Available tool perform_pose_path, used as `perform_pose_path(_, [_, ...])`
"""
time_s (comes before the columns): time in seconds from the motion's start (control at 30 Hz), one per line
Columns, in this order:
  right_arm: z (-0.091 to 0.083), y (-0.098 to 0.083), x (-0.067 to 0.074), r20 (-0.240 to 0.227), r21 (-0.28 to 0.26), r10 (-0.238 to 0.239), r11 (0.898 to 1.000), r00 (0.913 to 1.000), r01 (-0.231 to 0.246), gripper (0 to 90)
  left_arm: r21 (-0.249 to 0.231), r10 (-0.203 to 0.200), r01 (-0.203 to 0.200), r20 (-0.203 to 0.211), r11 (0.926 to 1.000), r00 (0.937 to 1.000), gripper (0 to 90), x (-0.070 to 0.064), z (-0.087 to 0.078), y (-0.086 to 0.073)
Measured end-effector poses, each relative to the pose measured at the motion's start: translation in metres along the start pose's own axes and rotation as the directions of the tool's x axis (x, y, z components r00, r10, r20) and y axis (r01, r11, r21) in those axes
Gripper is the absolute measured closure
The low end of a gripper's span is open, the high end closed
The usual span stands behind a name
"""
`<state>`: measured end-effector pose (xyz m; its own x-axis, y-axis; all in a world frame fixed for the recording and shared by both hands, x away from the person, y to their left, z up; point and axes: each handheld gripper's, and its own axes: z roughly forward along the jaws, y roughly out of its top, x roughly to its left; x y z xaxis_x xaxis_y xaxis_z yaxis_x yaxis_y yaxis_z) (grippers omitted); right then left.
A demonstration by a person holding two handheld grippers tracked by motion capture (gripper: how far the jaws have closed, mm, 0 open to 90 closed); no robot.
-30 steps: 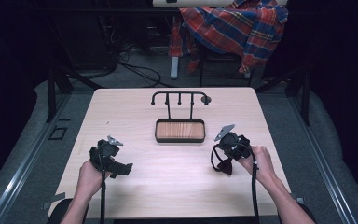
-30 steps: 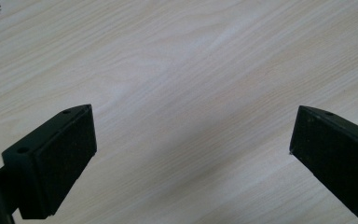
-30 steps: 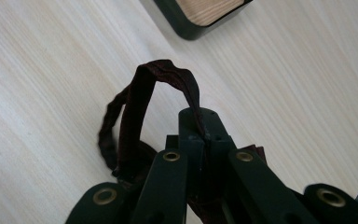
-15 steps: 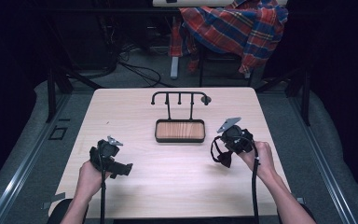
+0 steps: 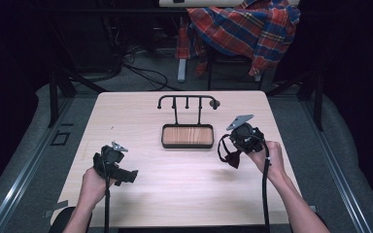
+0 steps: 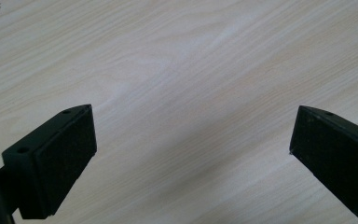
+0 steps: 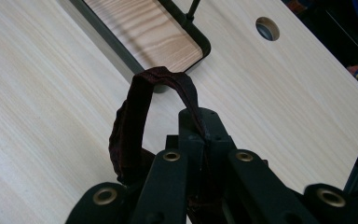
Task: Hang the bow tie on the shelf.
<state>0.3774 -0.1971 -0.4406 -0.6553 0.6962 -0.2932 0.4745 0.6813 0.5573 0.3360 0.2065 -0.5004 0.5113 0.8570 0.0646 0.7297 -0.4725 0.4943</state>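
Dark maroon fabric loop (image 7: pixel 135 116), looks like a scrunchie or hair band, is pinched in my right gripper (image 5: pixel 233 154); jaws closed tight on it, loop arching up from between them in the right gripper view. In the high view the loop (image 5: pixel 226 150) hangs off the gripper's left side, above the tabletop (image 5: pixel 184 189), just right of the tray (image 5: pixel 187 136) and near its front right corner. Tray is black-rimmed with a wood-grain floor, a black rack with hooks (image 5: pixel 187 99) rising from its far side. My left gripper (image 5: pixel 126 174) sits low over the near left part of the tabletop, well apart from the tray; jaws wide open, nothing between them, bare wood grain (image 6: pixel 191 93) below. Plaid cloth (image 5: pixel 250 26) draped over something beyond the far edge
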Motion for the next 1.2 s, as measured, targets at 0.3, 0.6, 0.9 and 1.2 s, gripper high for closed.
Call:
perform_pose_path(0.3, [0.003,0.011,-0.005,-0.002,-0.014,0.006,1.000,1.0000,-0.006,89.4,-0.001,-0.002,0.002,0.001,1.0000,1.0000,0.5,0.000,0.000,0.000])
perform_pose_path(0.6, [0.006,0.030,-0.012,-0.010,-0.045,0.024,0.999,0.9997,-0.024,89.4,0.005,0.000,0.000,0.006,1.0000,1.0000,0.6,0.000,0.000,0.000])
perform_pose_path(0.9, [0.001,0.054,-0.024,0.007,-0.083,0.035,0.996,0.9994,-0.034,89.4,0.002,-0.003,0.003,0.000,1.0000,1.0000,0.6,0.000,0.000,0.000])
perform_pose_path(1.2, [-0.003,0.069,-0.036,0.024,-0.110,0.054,0.993,0.9983,-0.051,89.4,0.004,-0.001,0.001,0.000,1.0000,1.0000,0.6,0.000,0.000,0.000])
